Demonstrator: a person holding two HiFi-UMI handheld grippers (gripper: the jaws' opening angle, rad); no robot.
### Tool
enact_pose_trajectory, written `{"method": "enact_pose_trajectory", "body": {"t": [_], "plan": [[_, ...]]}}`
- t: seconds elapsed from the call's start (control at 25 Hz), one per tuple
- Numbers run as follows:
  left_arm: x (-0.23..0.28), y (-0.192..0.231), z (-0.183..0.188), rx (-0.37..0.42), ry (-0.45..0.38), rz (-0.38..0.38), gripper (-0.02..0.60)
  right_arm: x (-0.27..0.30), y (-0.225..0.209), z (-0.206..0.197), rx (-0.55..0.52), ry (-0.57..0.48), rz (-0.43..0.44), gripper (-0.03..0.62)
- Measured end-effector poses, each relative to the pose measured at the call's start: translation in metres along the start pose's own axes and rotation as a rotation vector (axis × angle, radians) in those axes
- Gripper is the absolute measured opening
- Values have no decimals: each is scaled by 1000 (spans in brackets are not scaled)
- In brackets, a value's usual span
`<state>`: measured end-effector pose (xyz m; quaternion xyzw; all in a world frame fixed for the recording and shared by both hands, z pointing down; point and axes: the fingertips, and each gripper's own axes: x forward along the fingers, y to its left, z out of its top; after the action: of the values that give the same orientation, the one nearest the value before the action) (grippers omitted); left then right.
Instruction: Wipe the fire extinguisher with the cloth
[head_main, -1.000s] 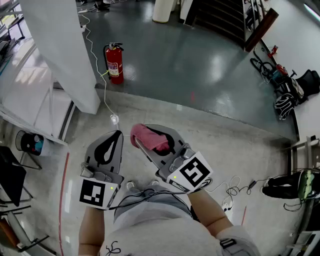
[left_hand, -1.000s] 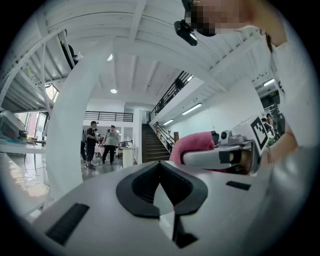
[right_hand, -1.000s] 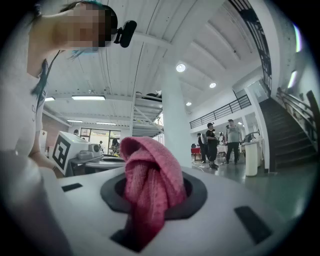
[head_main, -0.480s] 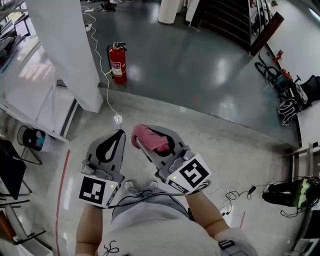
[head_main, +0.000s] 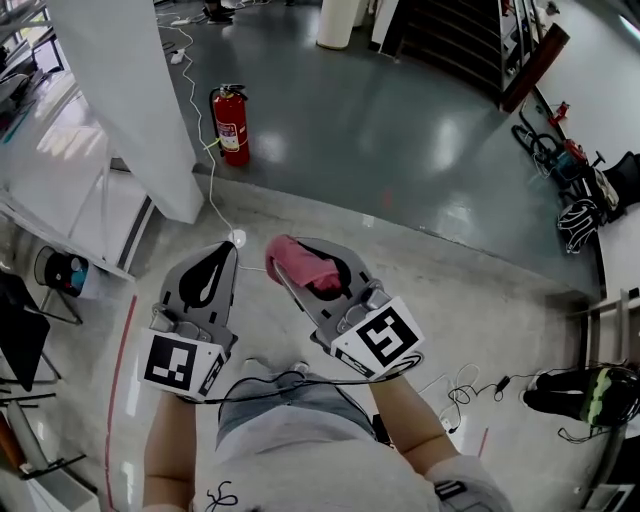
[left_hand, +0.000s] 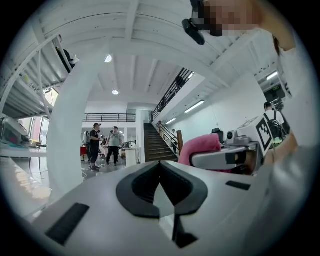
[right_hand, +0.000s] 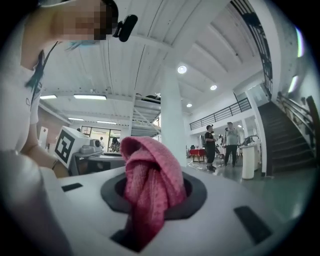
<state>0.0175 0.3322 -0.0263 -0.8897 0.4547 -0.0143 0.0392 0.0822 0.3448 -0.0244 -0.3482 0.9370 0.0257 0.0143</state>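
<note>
Between the fingers of the right gripper (head_main: 312, 275) a pink cloth (right_hand: 150, 170) is pinched, bunched up past the tips. Just beside it the left gripper (head_main: 222, 258) is held, fingers pressed together on nothing. Well ahead, the extinguisher (head_main: 232, 125) is seen upright on grey floor (head_main: 400, 130), near a white pillar (head_main: 130, 100), with a white cable (head_main: 205, 150) trailed past it.

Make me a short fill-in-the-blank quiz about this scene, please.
The right gripper is shut on a ____ cloth.
The left gripper, fingers together, holds ____.
The ____ fire extinguisher stands on the floor, away from both grippers.
Missing words: pink; nothing; red.
</note>
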Motion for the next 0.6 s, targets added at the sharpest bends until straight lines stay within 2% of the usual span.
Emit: {"method": "enact_pose_trajectory", "body": {"t": [0.08, 0.32, 0.6], "plan": [[9, -2, 1, 2, -6, -13, 8, 0, -11, -1, 14, -9, -3, 103], [40, 17, 0, -77, -15, -55, 8, 15, -36, -9, 30, -2, 1, 103], [94, 70, -11, -45, -14, -68, 8, 69, -81, -21, 31, 14, -15, 103]]}}
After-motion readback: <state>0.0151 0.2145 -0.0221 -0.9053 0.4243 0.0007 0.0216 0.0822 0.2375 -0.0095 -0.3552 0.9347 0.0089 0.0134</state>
